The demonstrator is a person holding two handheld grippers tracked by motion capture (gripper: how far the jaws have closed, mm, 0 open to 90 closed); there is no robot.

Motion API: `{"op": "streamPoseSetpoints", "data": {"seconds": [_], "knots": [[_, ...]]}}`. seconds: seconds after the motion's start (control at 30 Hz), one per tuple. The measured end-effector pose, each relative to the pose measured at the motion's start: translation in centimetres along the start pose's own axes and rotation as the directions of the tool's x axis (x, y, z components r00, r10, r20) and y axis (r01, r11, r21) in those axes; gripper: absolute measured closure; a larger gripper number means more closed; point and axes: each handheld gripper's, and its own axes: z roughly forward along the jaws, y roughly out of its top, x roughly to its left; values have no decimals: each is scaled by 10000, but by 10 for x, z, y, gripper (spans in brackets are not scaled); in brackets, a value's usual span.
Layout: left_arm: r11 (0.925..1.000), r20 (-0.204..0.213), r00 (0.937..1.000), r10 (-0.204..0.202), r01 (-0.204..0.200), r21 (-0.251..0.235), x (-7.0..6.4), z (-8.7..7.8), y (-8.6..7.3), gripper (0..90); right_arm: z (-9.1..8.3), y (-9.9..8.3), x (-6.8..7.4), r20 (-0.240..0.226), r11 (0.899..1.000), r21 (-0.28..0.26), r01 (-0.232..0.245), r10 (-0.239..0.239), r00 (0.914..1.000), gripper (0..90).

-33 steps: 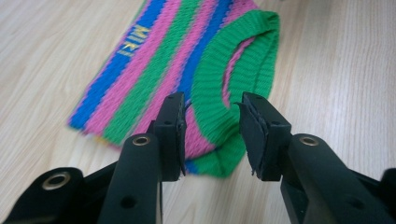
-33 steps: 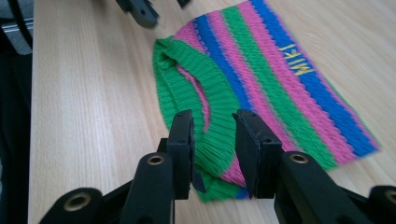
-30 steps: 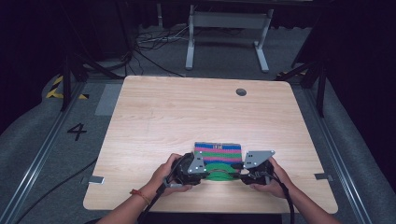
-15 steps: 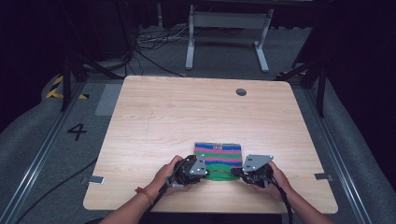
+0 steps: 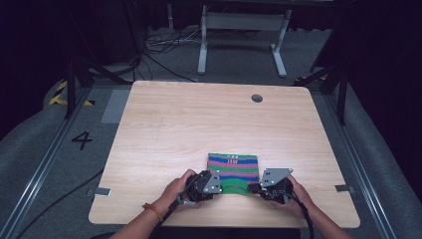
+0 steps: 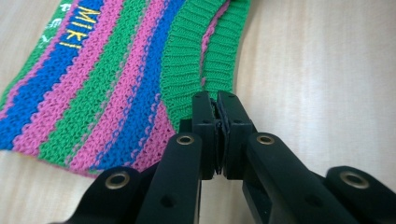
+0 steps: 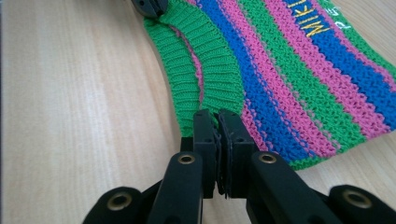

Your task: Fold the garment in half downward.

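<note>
A knitted cloth (image 5: 233, 172) striped green, pink and blue, with yellow lettering, is spread flat on the tabletop (image 5: 199, 124). Its green ribbed edge is clamped by the left gripper (image 6: 217, 95) and the right gripper (image 7: 217, 114), 1 at each end.

Both forearms reach in low, left hand-held gripper (image 5: 215, 183) and right hand-held gripper (image 5: 255, 188) clamped tight, facing each other.

Yellow lettering (image 6: 79, 28) on striped knit (image 5: 233, 172): cut by top edge in both gripper views. Knit's near edge at table (image 5: 199, 124) front: hidden under both grippers in high view.
</note>
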Motion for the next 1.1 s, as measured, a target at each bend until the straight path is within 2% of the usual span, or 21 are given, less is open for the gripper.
{"op": "streamPoseSetpoints", "data": {"seconds": [0.2,0.43,0.53,0.6,0.7,0.83,0.97,1.1], "knots": [[9988,90,9993,-362,365,-342,11,3,-4,864,3,-3,-8,106,9994,-250,-250,253,9996,865],[9987,-107,9993,-366,362,-354,17,5,-4,863,4,-2,-10,378,9994,-270,-222,232,9990,864],[9980,-37,9986,-532,530,-350,19,5,-4,857,4,-2,-12,361,9988,-288,-391,401,9985,854],[9976,45,9983,-582,583,-370,18,4,-4,821,3,-2,-11,318,9989,-281,-375,384,9988,834],[9977,52,9983,-582,584,-337,18,1,-2,788,-2,0,-12,356,9988,-312,-367,378,9987,813],[9968,-215,9975,-675,665,-434,19,-9,0,722,-9,1,-12,426,9980,-457,-427,447,9981,797],[9959,-317,9969,-722,703,-562,18,-19,0,697,-13,3,-11,453,9981,-498,-368,391,9982,780],[9960,-529,9951,-836,817,-374,20,-28,-4,635,-21,5,-10,505,9985,-492,-229,254,9984,750]]}}
